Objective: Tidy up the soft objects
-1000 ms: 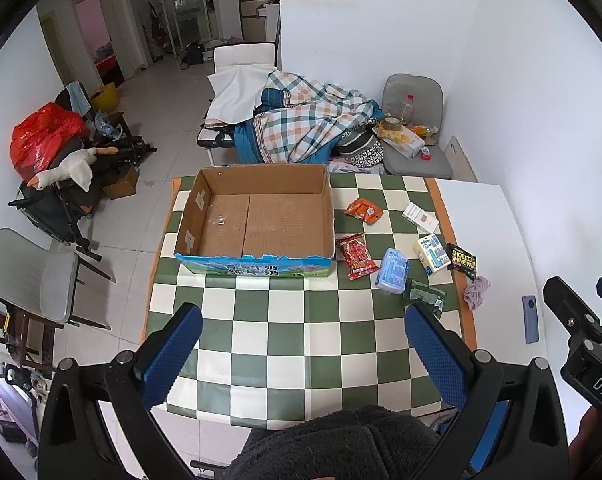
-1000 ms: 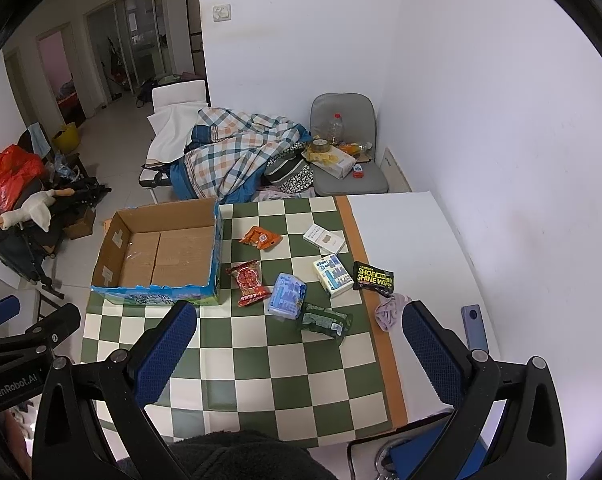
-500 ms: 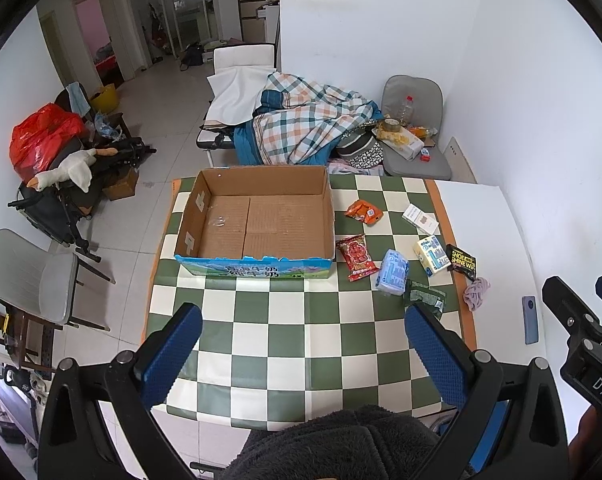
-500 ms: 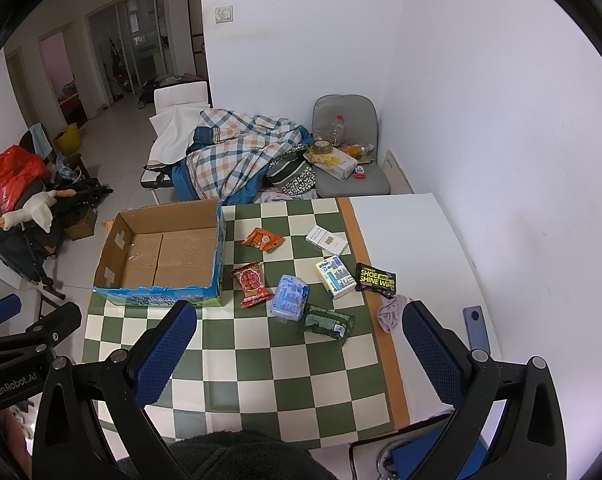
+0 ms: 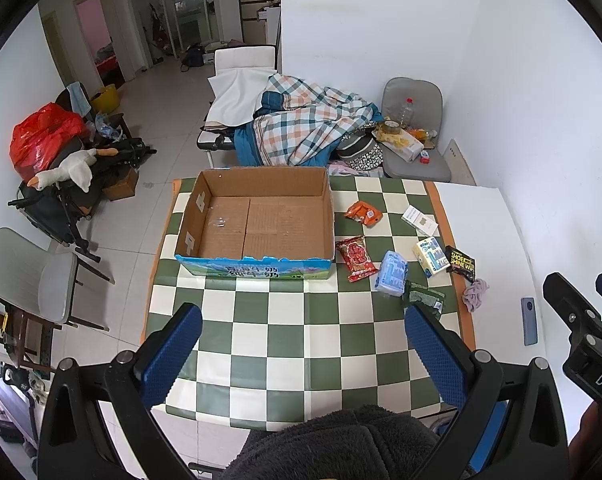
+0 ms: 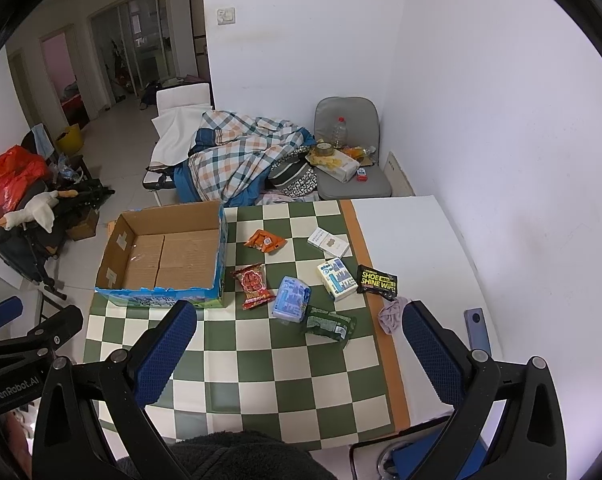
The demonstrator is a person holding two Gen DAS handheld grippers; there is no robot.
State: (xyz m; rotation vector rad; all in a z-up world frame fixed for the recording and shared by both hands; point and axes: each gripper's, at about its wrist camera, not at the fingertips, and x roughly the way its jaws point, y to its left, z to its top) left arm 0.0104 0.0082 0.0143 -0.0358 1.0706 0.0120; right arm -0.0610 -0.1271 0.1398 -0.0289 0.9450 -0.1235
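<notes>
An empty cardboard box (image 5: 261, 220) (image 6: 169, 256) stands at the far left of a green-and-white checked table (image 5: 301, 340) (image 6: 261, 360). To its right lie soft packs: an orange snack bag (image 6: 265, 240), a red snack bag (image 6: 253, 285), a blue tissue pack (image 6: 291, 300), a green pack (image 6: 329, 323), a white-blue pack (image 6: 337, 279), a black shoe-wipe pack (image 6: 377, 281) and a small pink cloth (image 6: 391, 316). My left gripper (image 5: 303, 354) and right gripper (image 6: 299, 350) are both open and empty, held high above the table's near edge.
A white card box (image 6: 328, 242) lies at the far right of the cloth. A blue phone (image 6: 477, 332) lies on the bare white tabletop at right. Beyond the table are a blanket-covered bench (image 6: 237, 156), a grey chair (image 6: 349, 172) with clutter, and another chair (image 5: 29, 276) at left.
Both views have shifted very slightly; the table objects have not moved and both grippers stay open.
</notes>
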